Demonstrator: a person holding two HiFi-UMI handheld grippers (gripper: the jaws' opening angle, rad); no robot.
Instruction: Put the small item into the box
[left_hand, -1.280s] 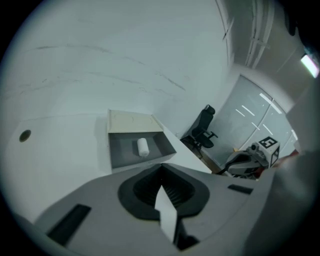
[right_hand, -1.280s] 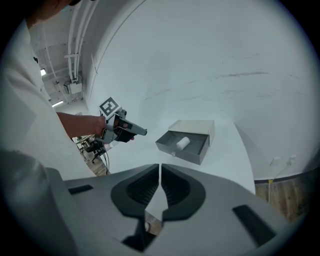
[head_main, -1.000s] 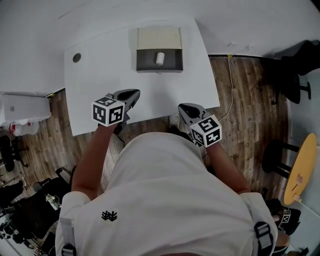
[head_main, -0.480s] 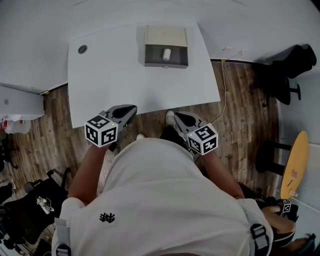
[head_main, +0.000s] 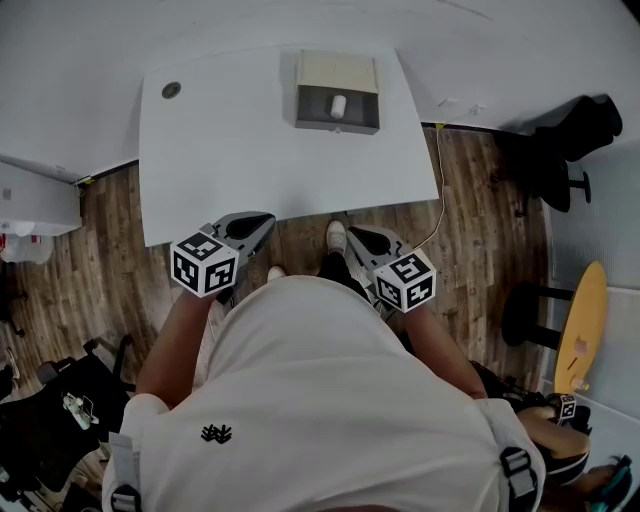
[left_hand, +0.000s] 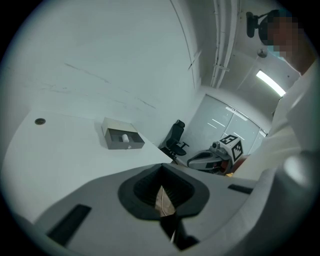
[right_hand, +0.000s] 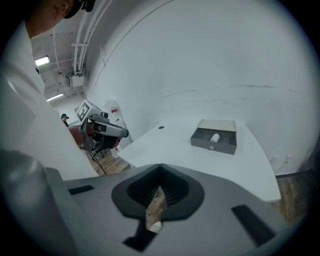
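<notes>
Seen from the head camera, a white table (head_main: 250, 140) fills the upper half of the picture, with a person in a white shirt standing at its near edge.

At 10 o'clock on the table is a small round cable hole (head_main: 171, 90).

At 7 o'clock from the table's centre, just off its near edge and over the wooden floor (head_main: 110, 230), is the left gripper (head_main: 258, 222). Its own camera shows the jaws pressed together with nothing between them, only a thin sliver of floor showing through.

At 12 o'clock on the table, well apart from both grippers, sits a grey open-topped box (head_main: 312, 108) with a beige panel at its far side. The small item (head_main: 339, 104), a short white cylinder, lies inside the box near the middle.

At 5 o'clock from the table's centre, also off the edge and close to the person's body, is the right gripper (head_main: 365, 225). Its jaws are likewise closed and empty.

At 2 o'clock, beyond the table, stands a black office chair (head_main: 575, 130).

Judging by this, the placing step looks done: the item is in the box and neither tool holds anything. No further reach appears needed. If the box were meant to be closed, a gripper would have to travel across the whole table to it.
</notes>
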